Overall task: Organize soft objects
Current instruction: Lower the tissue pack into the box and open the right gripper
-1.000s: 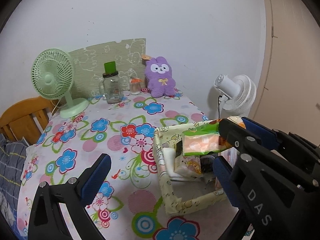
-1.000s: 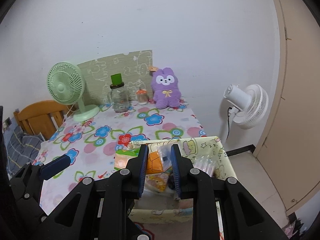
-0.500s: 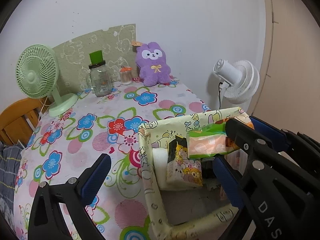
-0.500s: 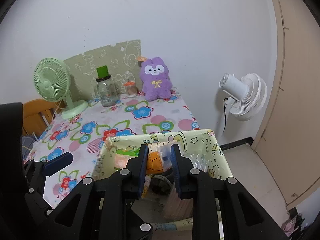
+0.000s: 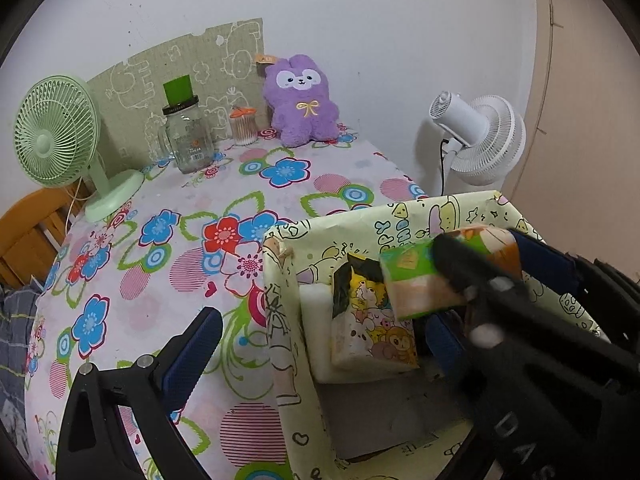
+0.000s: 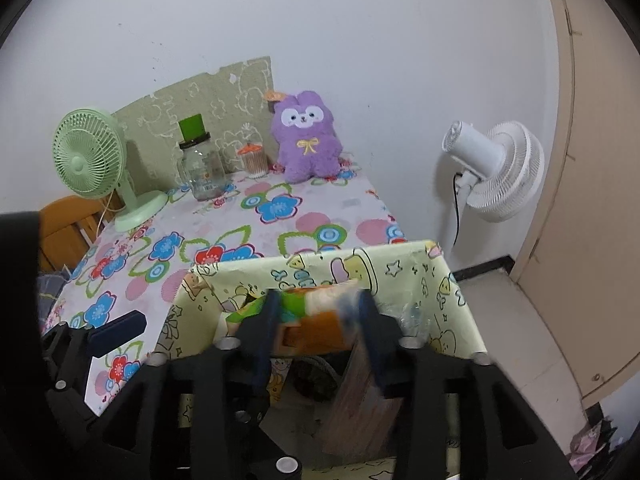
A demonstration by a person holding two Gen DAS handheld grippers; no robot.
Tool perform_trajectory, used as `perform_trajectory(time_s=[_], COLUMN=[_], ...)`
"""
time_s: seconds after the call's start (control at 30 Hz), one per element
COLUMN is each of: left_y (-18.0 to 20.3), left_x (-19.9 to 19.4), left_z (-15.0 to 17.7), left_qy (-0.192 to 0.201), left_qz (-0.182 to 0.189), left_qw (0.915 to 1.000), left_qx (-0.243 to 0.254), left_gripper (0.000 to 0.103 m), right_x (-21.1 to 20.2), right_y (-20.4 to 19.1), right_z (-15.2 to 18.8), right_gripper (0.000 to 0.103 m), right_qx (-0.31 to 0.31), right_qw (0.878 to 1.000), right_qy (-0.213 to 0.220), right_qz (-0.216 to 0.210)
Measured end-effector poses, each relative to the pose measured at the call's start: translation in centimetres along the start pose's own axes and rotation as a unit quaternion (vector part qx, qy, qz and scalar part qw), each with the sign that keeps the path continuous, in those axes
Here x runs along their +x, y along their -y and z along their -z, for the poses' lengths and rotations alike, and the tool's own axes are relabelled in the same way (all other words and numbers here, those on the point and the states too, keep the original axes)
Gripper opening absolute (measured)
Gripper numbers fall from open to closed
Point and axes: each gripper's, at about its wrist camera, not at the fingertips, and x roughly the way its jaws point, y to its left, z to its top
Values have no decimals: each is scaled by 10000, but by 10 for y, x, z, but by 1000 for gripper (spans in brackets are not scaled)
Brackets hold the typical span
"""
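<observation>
- Your right gripper (image 6: pixel 316 312) hangs over the open top of the storage box (image 6: pixel 400 268), and its jaws are opening; the green-and-orange tissue pack (image 6: pixel 320 316) sits between the blue pads, which look blurred, so you cannot tell whether they still press on it.
- Seen from the left wrist, that tissue pack (image 5: pixel 424 280) lies crosswise above the box's inside, its green end toward the box's left wall (image 5: pixel 280 304) and its orange end hidden behind the right gripper's black finger (image 5: pixel 476 276).
- Just below and left of the pack, a cartoon-printed tissue pack (image 5: pixel 372 320) stands upright inside the box, leaning on a white block (image 5: pixel 316 328) that stands along the left wall.
- Your left gripper (image 5: pixel 320 344) stands wide open with nothing between its jaws (one blue pad (image 5: pixel 192 352) hovers over the flowered tablecloth (image 5: pixel 160 264), left of the box; the other is down inside the box).
- The box sits at the tabletop's near right corner, its right wall out past the table's right edge in both views.
- Along the far edge of the tabletop stand a purple plush bunny (image 5: pixel 302 100), a small orange-lidded jar (image 5: pixel 244 126), a glass jar (image 5: pixel 188 136) and, at the far left corner, a green desk fan (image 5: pixel 60 136).
- A white fan (image 6: pixel 496 168) stands on the floor beyond the table's right edge.
</observation>
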Motion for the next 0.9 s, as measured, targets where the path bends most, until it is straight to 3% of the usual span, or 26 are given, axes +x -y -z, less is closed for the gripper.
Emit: perform_trajectory(time_s=[0.13,0.3,0.9], left_y=[1,2,-32], left_x=[-1,-12,-89], left_z=[1,4,23], left_qy=[1,80,656], left_qz=[-39,-36,-303], left_qw=[10000,10000,9972], left_qx=[26,30,-210], left_gripper=[102,102,103], right_x=[0,-10,-81], right_y=[1,0,-41], right_z=[3,5,11], right_gripper=[62,79,97], right_qx=[32,41,-273], right_qw=[9999,9999,9977], right_qy=[-91,-84,602], right_qz=[52,127,177])
